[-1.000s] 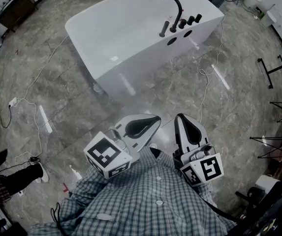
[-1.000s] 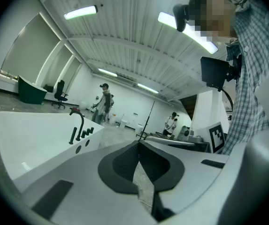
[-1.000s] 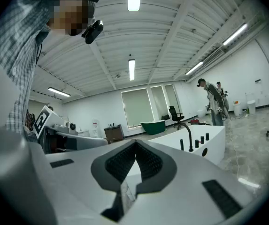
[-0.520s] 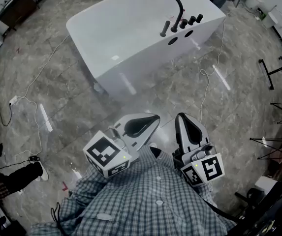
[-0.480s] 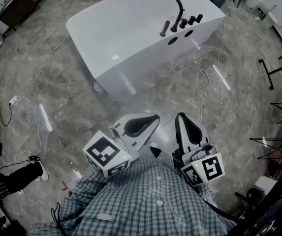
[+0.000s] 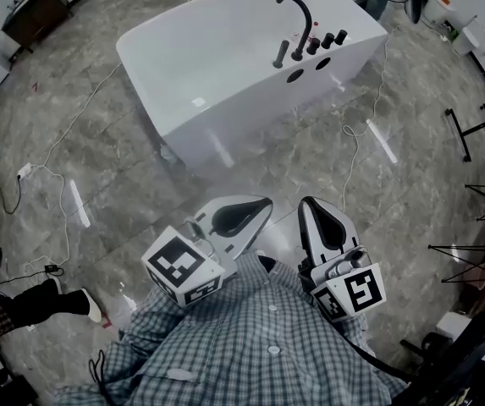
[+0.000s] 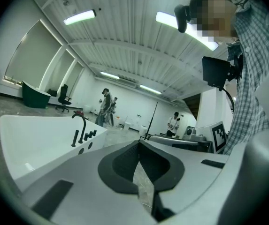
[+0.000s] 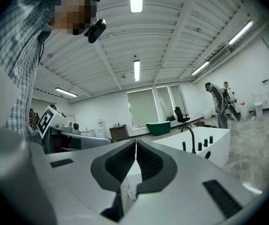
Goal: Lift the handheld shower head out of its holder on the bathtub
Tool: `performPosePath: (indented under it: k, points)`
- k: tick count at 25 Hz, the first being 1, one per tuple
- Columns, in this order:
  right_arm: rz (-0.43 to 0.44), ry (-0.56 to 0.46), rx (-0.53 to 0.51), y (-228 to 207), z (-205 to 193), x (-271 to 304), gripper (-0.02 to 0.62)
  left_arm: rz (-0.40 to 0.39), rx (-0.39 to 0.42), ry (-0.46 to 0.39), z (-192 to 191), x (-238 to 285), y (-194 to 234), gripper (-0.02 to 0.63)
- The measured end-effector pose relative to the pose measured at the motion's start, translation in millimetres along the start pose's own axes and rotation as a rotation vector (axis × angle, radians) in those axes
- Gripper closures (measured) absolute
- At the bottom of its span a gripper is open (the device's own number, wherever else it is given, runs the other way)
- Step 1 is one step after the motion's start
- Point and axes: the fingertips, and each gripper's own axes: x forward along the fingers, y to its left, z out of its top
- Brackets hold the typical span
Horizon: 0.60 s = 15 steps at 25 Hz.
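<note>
The left gripper point(image 6: 261, 203) and the right gripper point(image 6: 308, 203) stay side by side, close to the person's checked shirt point(image 6: 259, 345). They have not moved. Each one has its jaws pressed together with nothing in them. The white bathtub point(image 6: 166, 49) is well apart from them, across the grey floor point(image 6: 124, 167). The handheld shower head point(image 6: 281, 53) still stands in its holder on the tub's rim, just beside the curved black tap point(image 6: 300, 11). At the left, another person's shoe point(image 6: 91, 304) has moved a little to the right.
</note>
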Motion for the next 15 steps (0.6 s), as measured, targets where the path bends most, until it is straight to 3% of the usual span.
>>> performPosePath:
  k: [15]
  points:
    - [-0.016,-0.004,0.019,-36,-7,-54,0.577,0.085,0.023,-0.007,-6,15,-34,0.601]
